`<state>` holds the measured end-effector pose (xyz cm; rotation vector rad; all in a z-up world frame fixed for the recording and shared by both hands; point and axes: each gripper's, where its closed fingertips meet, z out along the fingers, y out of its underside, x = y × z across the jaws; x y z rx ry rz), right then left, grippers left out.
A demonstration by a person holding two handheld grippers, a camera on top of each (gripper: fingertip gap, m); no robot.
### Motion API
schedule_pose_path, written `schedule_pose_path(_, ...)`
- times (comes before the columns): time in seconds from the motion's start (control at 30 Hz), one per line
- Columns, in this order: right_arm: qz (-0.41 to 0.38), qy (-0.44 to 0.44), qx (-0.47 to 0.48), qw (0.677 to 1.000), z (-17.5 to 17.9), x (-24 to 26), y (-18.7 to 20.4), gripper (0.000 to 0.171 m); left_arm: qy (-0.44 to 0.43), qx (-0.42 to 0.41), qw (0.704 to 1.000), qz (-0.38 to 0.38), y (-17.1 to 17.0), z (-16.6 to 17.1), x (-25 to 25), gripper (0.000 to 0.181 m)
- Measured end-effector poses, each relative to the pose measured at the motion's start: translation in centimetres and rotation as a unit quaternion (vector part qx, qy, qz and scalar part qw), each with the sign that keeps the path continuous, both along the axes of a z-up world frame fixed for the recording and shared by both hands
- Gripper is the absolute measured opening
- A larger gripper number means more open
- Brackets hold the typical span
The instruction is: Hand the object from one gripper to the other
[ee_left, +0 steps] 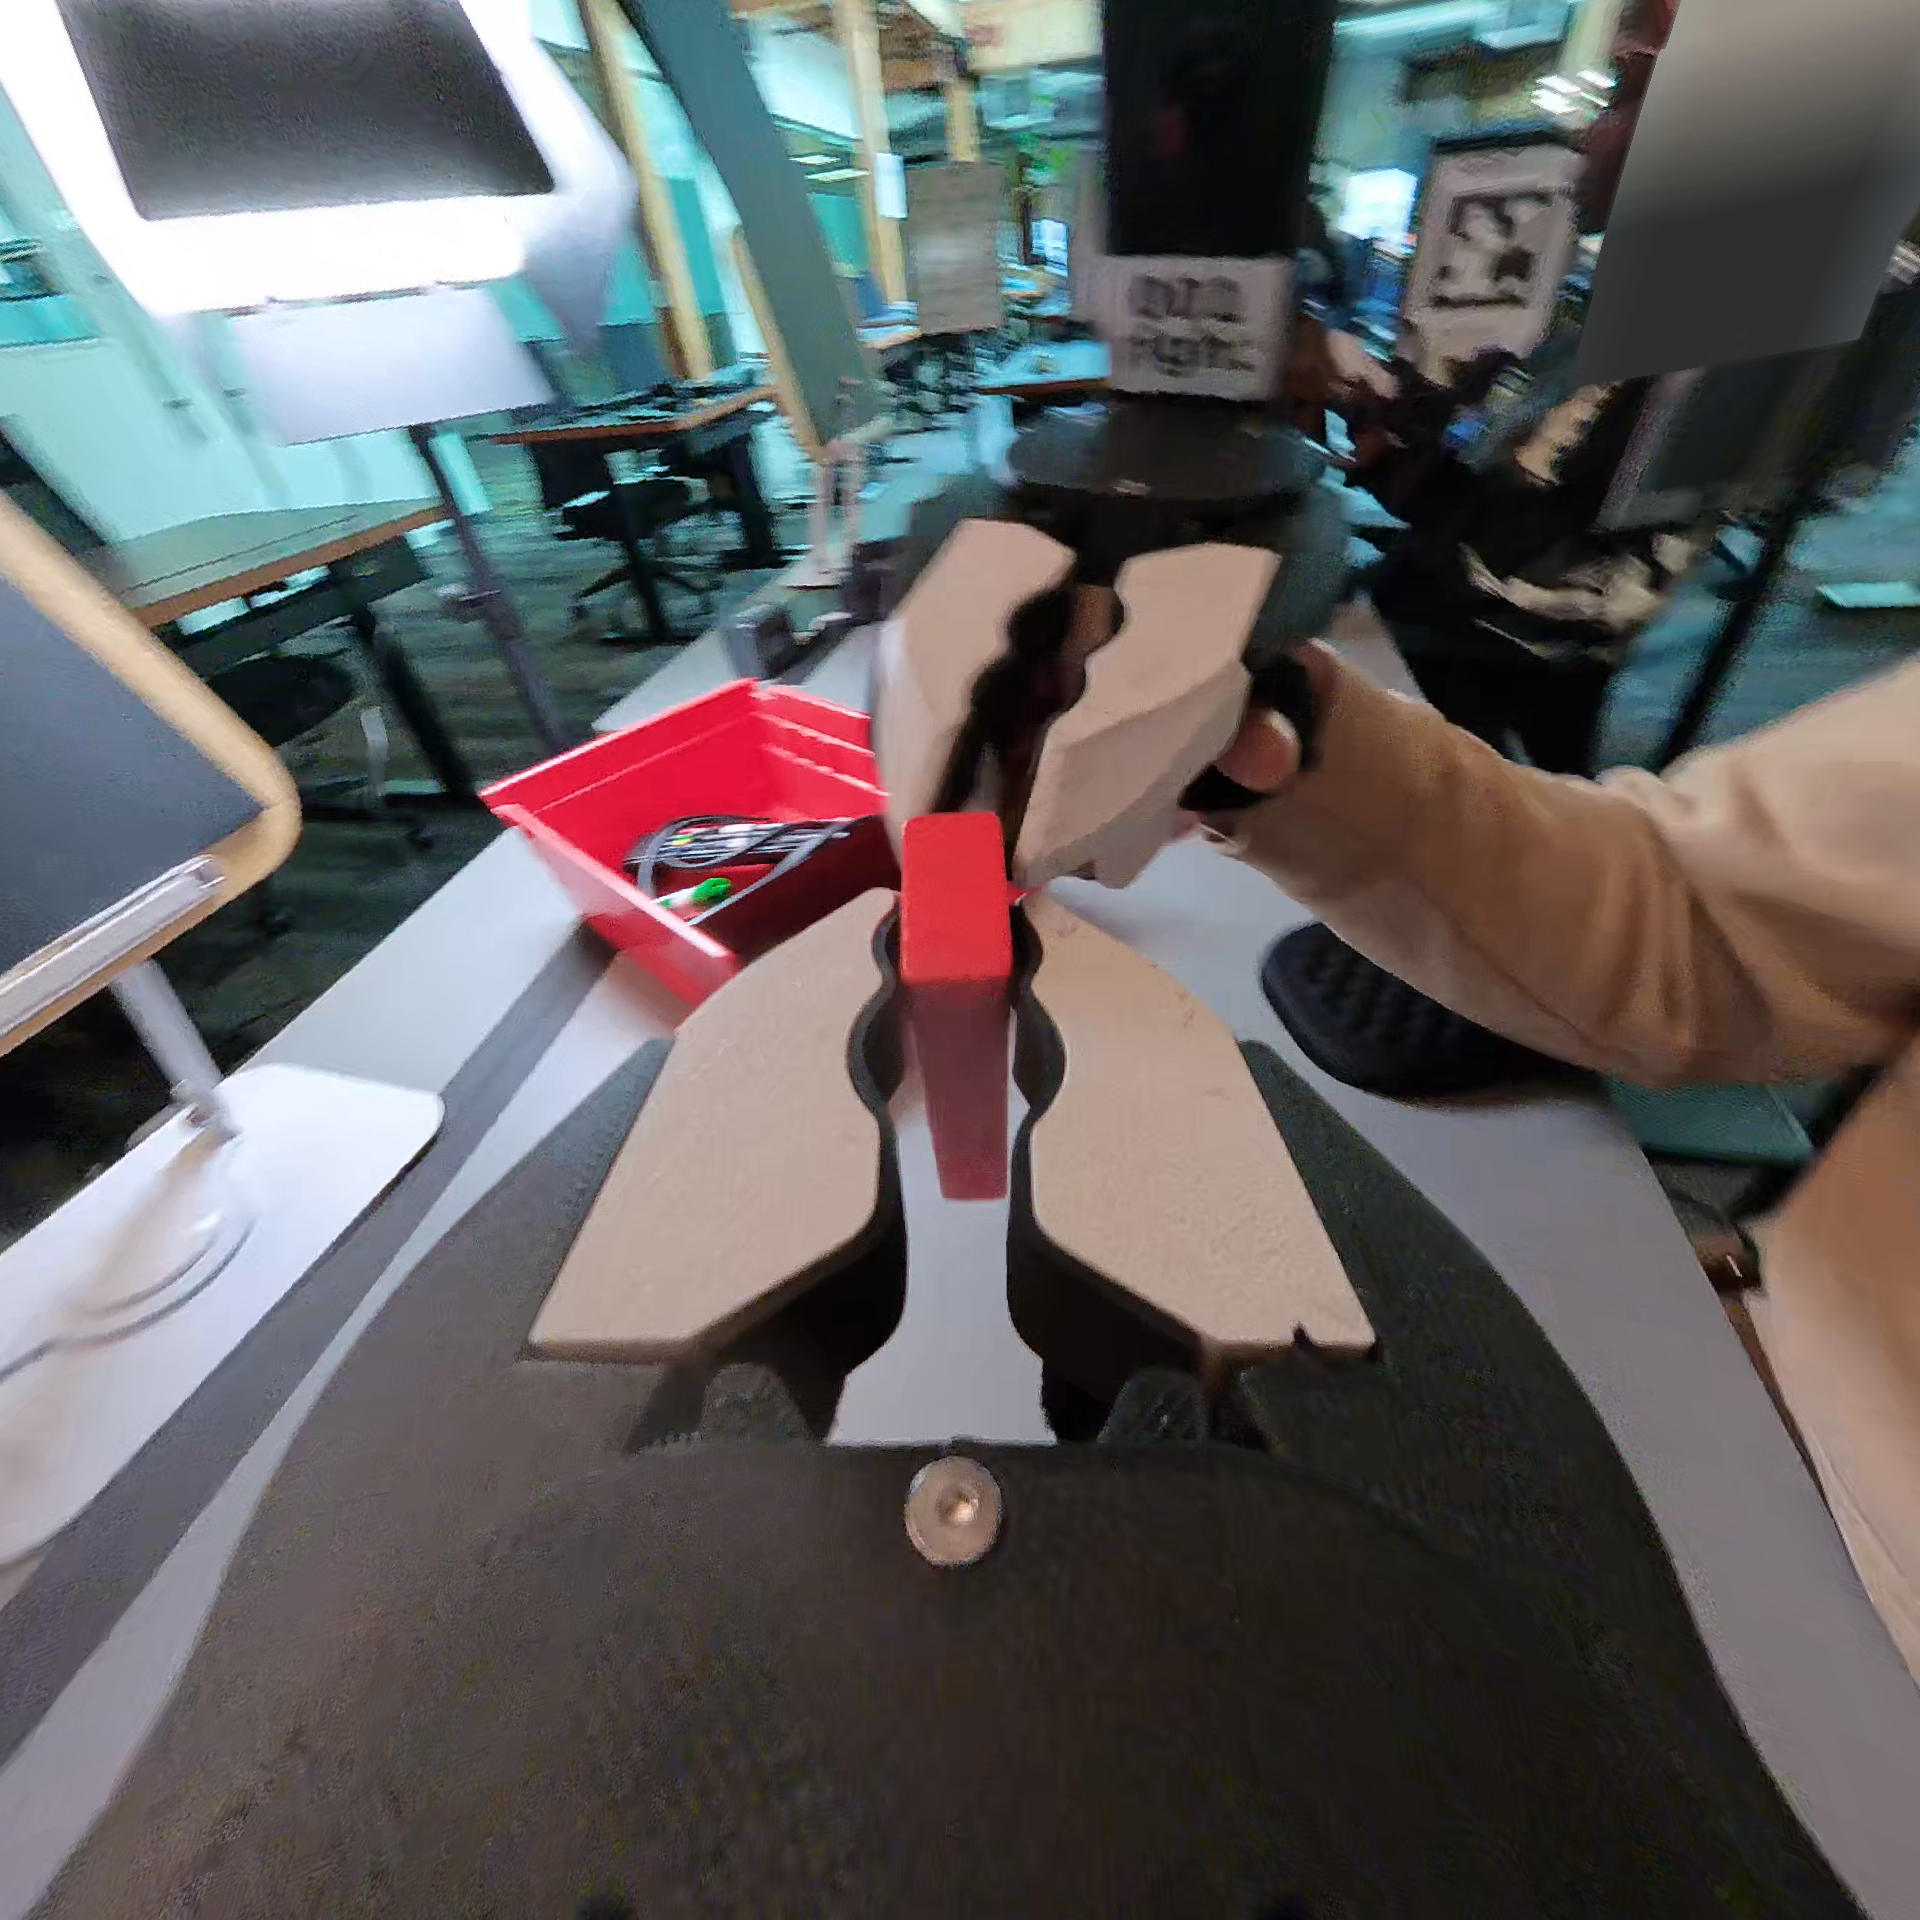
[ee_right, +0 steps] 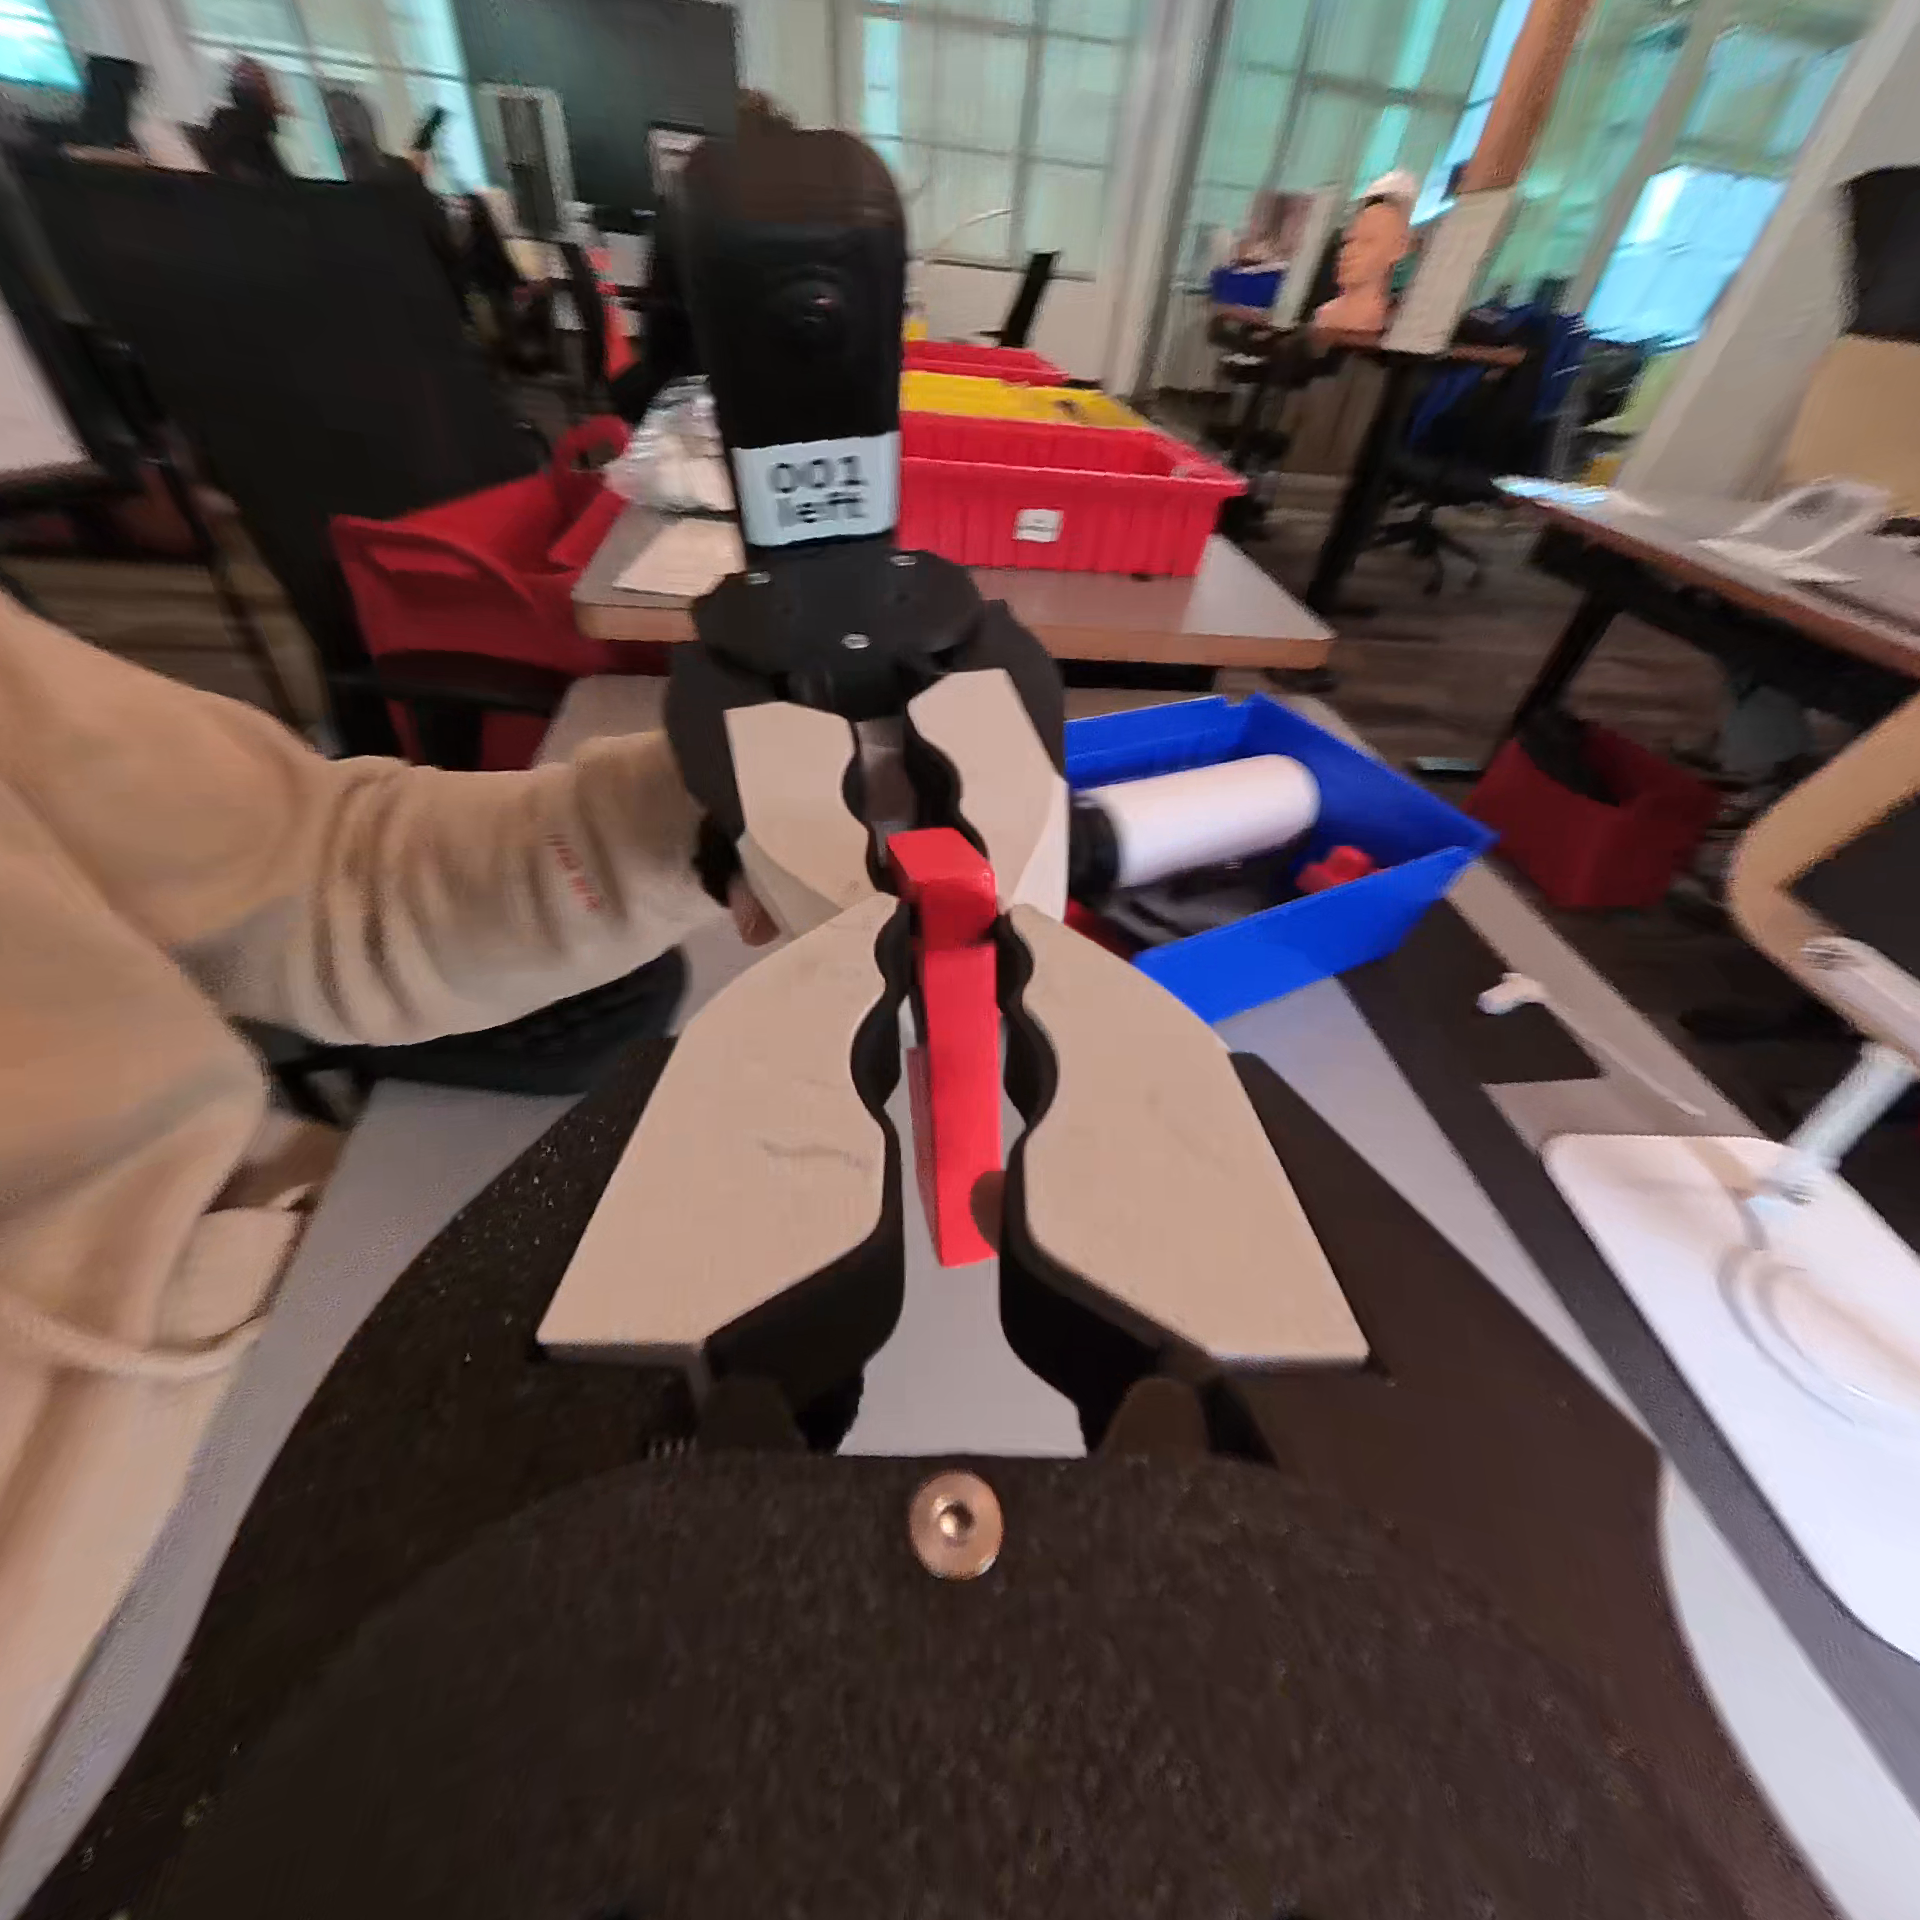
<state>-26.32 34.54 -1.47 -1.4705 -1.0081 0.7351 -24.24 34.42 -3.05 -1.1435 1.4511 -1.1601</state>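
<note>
The red block (ee_left: 956,925), a long L-shaped piece w/ a short step at one end, is in the air above the grey table (ee_left: 1558,1195), between the two grippers that face each other tip to tip. In the left wrist view the left gripper (ee_left: 954,920) is clenched on the block: both beige fingers (ee_left: 748,1143) press its sides, and the block goes down through the gap. In the right wrist view the right gripper (ee_right: 951,935) grasps the same block (ee_right: 956,1049) along its long part, its fingers (ee_right: 1164,1153) tight on both sides, while the stepped end sits inside the tips of the other gripper. So both claws hold the block at once. In the left view the right gripper is seen opposite, tilted, w/ a hand (ee_left: 1262,748) in a beige sleeve on its handle. Behind the block, left view, a red bin (ee_left: 582,831) w/ cables stands on the table; in the right view a blue bin (ee_right: 1299,935) w/ a white cylinder (ee_right: 1195,816) is just beside the grippers. A monitor stand (ee_left: 260,1153) is at the table's edge.
</note>
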Motion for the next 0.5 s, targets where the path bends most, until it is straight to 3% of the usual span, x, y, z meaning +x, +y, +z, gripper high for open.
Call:
schedule_pose_path(0.07, -0.058, 0.012, 0.038, 0.998, 0.8, 0.7, 1.4, 0.012, -0.033, -0.037, 0.997, 0.051, 2.1, 1.0, -0.3, 0.017)
schedule_pose_path(0.17, -0.123, -0.03, 0.106, 0.986, 0.9, 1.5, 2.6, 0.036, -0.113, -0.13, 0.979, 0.109, 5.4, 2.9, -1.7, 0.017)
schedule_pose_path(0.23, -0.16, -0.086, 0.153, 0.971, 0.2, 1.2, 3.4, 0.043, -0.154, -0.17, 0.963, 0.14, 6.9, 3.6, -2.5, 0.017)
schedule_pose_path(0.37, -0.245, -0.18, 0.238, 0.923, -1.5, -0.1, 5.5, 0.05, -0.197, -0.199, 0.946, 0.162, 6.9, 4.2, -2.5, 0.017)
schedule_pose_path(0.47, -0.308, -0.22, 0.3, 0.876, -1.5, 0.5, 6.5, 0.037, -0.202, -0.214, 0.943, 0.154, 6.0, 4.2, -1.7, 0.016)
schedule_pose_path(0.5, -0.304, -0.221, 0.302, 0.876, -1.5, 0.6, 6.4, 0.036, -0.194, -0.208, 0.946, 0.152, 5.9, 4.2, -1.7, 0.017)
